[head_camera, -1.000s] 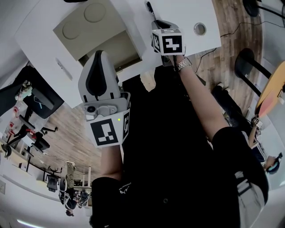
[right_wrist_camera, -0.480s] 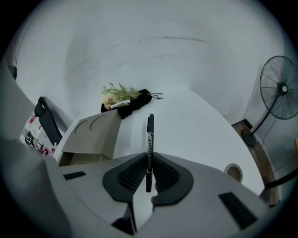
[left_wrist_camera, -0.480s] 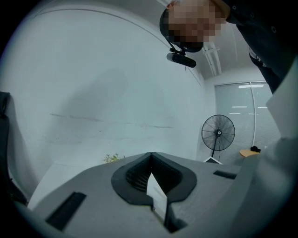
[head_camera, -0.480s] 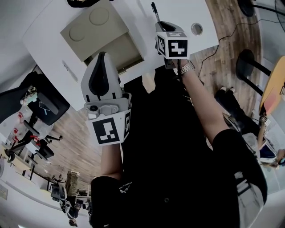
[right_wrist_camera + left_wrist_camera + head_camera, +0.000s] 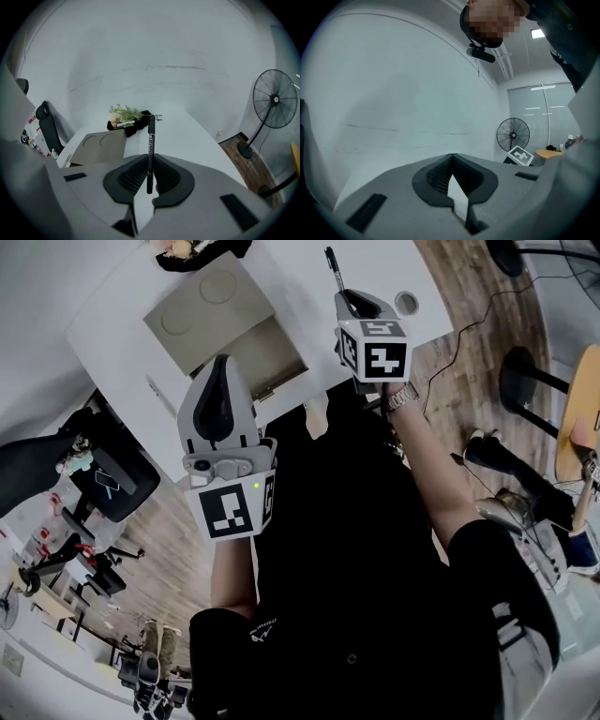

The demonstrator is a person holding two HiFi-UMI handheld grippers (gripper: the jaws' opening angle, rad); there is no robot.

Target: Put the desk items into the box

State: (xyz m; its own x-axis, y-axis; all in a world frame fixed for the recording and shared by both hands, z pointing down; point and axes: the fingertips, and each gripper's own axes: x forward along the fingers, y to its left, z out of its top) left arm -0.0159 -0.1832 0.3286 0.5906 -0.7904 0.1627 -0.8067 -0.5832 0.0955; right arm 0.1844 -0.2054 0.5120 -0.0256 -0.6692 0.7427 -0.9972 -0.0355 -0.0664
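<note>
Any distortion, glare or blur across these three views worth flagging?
Head view: strong fisheye, the edges of the white desk bow; evenly lit and sharp. Left gripper view: dark corner vignette, mostly blank wall, the one hot spot is the ceiling light panel. Right gripper view: same vignette; the black marker pen in the right gripper is crisp, its print readable; no glare.

Pedestal fan (image 5: 275, 99), black, standing on wood-plank floor (image 5: 487, 343) near white wall (image 5: 154, 42). Black office chair (image 5: 112, 479) left of white tabletop (image 5: 291, 277). Round orange table (image 5: 574, 418), far right.
</note>
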